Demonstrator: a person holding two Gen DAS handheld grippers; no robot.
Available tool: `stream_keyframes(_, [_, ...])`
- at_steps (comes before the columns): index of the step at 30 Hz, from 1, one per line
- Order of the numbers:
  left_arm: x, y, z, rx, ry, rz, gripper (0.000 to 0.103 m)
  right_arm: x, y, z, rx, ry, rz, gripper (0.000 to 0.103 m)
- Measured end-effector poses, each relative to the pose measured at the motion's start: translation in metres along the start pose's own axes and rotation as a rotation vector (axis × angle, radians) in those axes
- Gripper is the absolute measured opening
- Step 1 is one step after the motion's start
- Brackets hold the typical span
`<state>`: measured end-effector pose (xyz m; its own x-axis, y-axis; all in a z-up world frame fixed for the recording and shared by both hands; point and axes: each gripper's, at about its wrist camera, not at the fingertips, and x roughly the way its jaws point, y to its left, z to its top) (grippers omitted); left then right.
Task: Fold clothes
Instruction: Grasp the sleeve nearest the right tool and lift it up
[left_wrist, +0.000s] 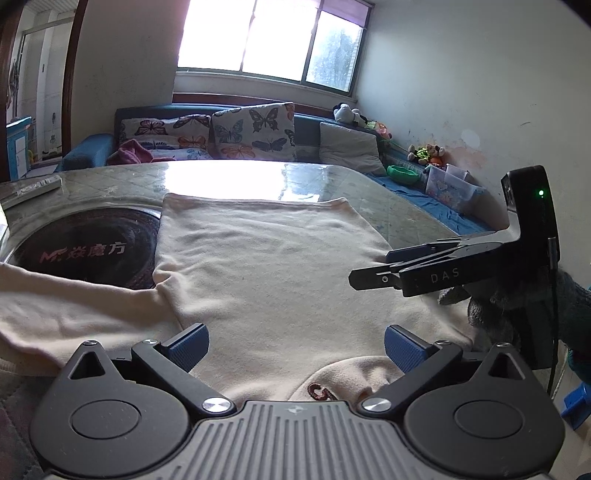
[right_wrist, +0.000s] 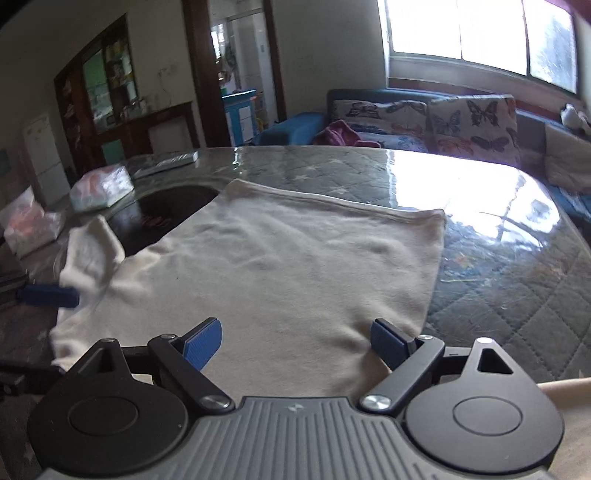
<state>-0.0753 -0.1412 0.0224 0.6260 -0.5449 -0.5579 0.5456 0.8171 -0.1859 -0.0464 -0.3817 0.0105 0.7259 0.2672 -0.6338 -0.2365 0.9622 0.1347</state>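
Note:
A cream long-sleeved top (left_wrist: 266, 266) lies flat on the glass-topped table, hem at the far side, collar toward me. Its left sleeve (left_wrist: 74, 310) stretches out to the left. My left gripper (left_wrist: 295, 345) is open and empty, just above the collar area. My right gripper (right_wrist: 295, 343) is open and empty over the right shoulder of the top (right_wrist: 288, 266). In the left wrist view the right gripper (left_wrist: 391, 266) comes in from the right. In the right wrist view a blue pad of the left gripper (right_wrist: 50, 296) shows beside the raised sleeve (right_wrist: 92, 254).
A dark round induction plate (left_wrist: 88, 251) is set in the table (left_wrist: 388, 206) under the top's left edge. A remote (left_wrist: 33, 188) and tissue packs (right_wrist: 101, 186) lie at the far left. A sofa with butterfly cushions (left_wrist: 255, 129) stands behind.

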Motion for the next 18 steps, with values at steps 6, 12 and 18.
stream_keyframes(6, [0.0,-0.002,-0.001,0.004,0.006,-0.006,0.103,-0.004,-0.011,0.001,0.018,-0.02,-0.045,0.09])
stream_keyframes(12, [-0.001,-0.002,0.001,0.0,-0.005,-0.011,0.103,-0.042,-0.033,-0.013,0.061,-0.075,-0.185,0.09])
stream_keyframes(18, [0.001,-0.009,-0.001,0.013,0.003,-0.022,0.103,-0.083,-0.076,-0.049,0.146,-0.065,-0.434,0.086])
